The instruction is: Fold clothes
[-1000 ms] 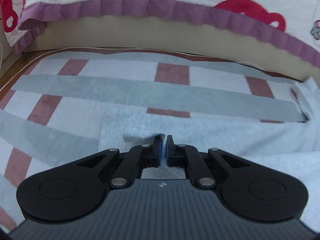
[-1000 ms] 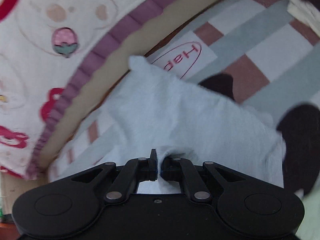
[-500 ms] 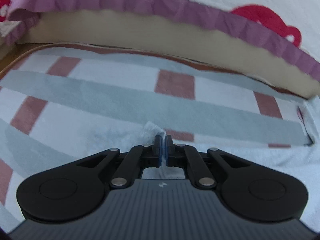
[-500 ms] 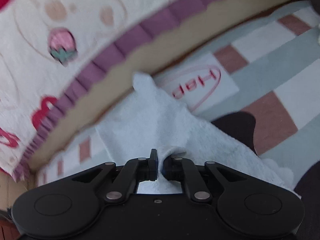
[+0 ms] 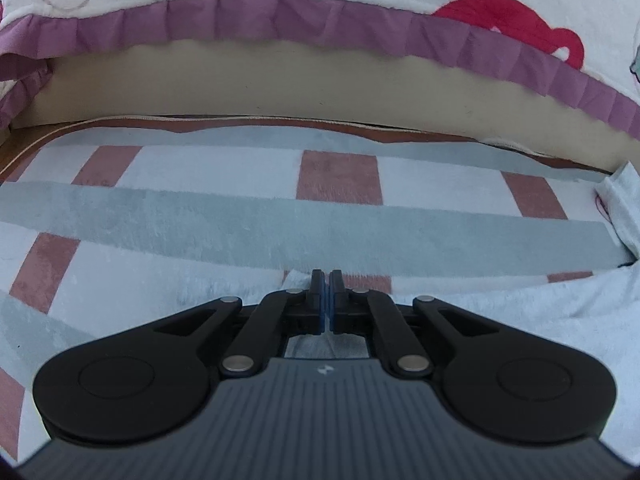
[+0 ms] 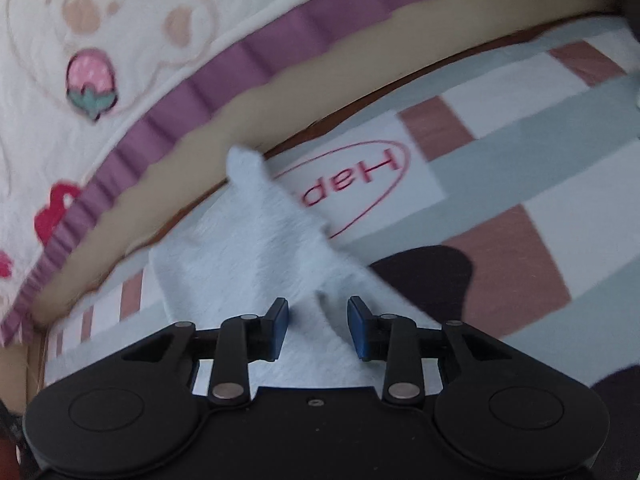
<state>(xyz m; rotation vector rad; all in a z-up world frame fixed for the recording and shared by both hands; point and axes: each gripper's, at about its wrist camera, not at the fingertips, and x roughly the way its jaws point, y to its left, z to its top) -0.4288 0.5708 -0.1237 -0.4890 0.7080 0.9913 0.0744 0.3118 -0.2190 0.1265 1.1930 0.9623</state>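
And there's the release on the right: the right gripper (image 6: 318,322), which half a second ago was pinched on a tuft of the pale blue garment (image 6: 256,264), now has its blue pads (image 6: 280,320) spread wide, with the fabric lying loose between and beyond them. The garment rests on the checked blanket (image 6: 520,184), its far corner reaching up to the beige mattress edge (image 6: 280,92), partly covering the red "Hap" oval print (image 6: 360,176). On the other side, the left gripper (image 5: 328,300) stays clamped, fingers pressed together on a small fold of the same cloth, low against the blanket (image 5: 240,220). So this fold looks laid down on the right side, while the left likely has yet to let go or carry its edge across
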